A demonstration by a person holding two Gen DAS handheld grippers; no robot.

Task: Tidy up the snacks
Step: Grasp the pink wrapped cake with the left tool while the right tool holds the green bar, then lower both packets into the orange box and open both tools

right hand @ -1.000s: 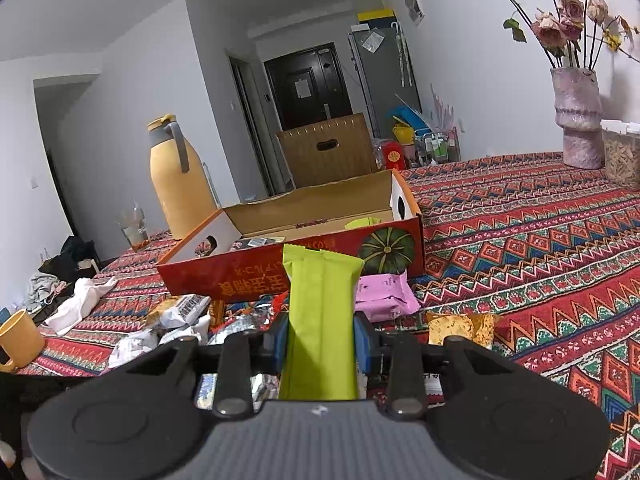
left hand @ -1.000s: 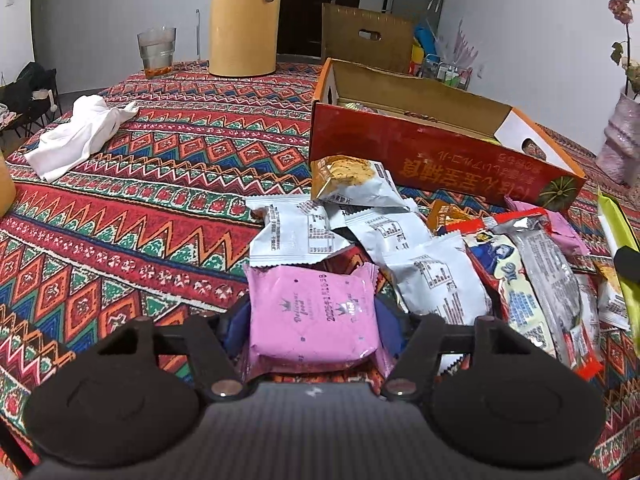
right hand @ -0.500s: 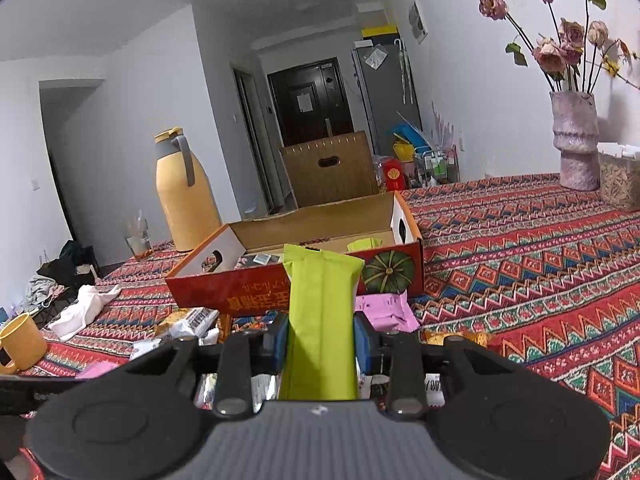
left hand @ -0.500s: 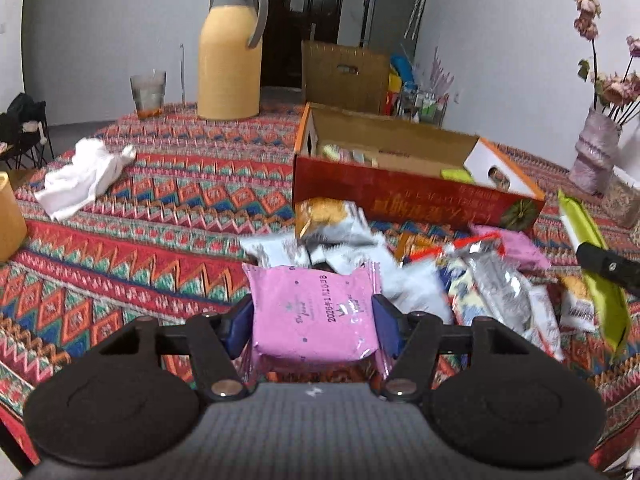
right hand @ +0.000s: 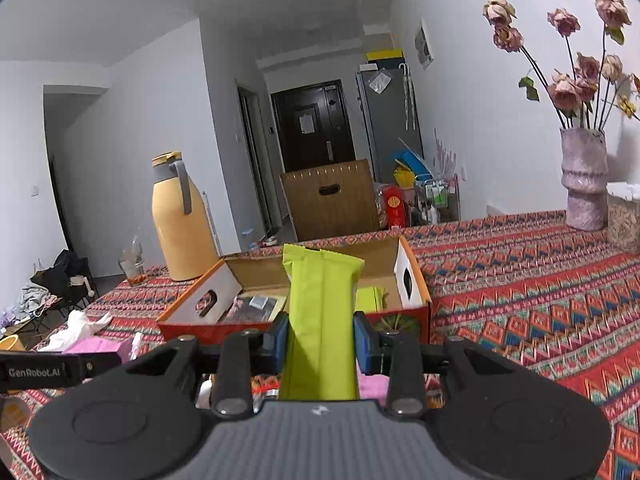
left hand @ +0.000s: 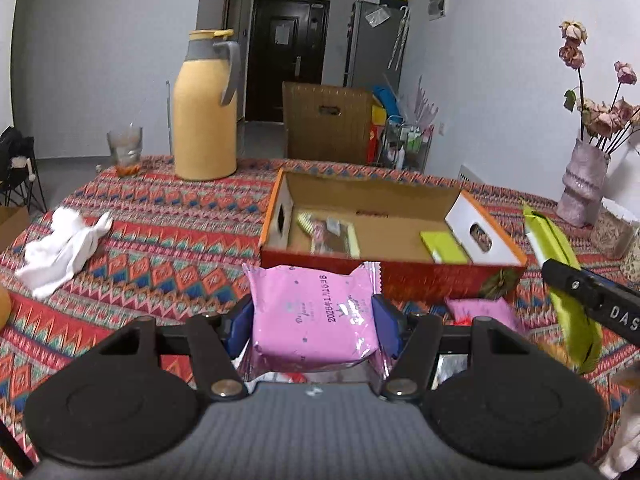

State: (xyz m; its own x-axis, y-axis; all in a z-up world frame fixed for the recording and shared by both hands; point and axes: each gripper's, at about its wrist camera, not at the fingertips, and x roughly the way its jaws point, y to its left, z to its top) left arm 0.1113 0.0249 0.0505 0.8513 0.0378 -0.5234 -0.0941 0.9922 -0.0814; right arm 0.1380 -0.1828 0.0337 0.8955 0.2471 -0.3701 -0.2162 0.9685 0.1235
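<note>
Both held packets higher, above the box (left hand: 400, 276).

Two pink packets: one (left hand: 314, 316), another (left hand: 482, 309). Two green packets: one (left hand: 560, 272), another (left hand: 446, 246). One open carton (left hand: 436, 278). One flask (left hand: 206, 108). One glass (left hand: 125, 150). One vase (left hand: 582, 186). One white cloth (left hand: 64, 246).

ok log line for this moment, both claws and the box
left claw: shut on pink packet | right claw: shut on green packet | red box: open, few snacks inside
</note>
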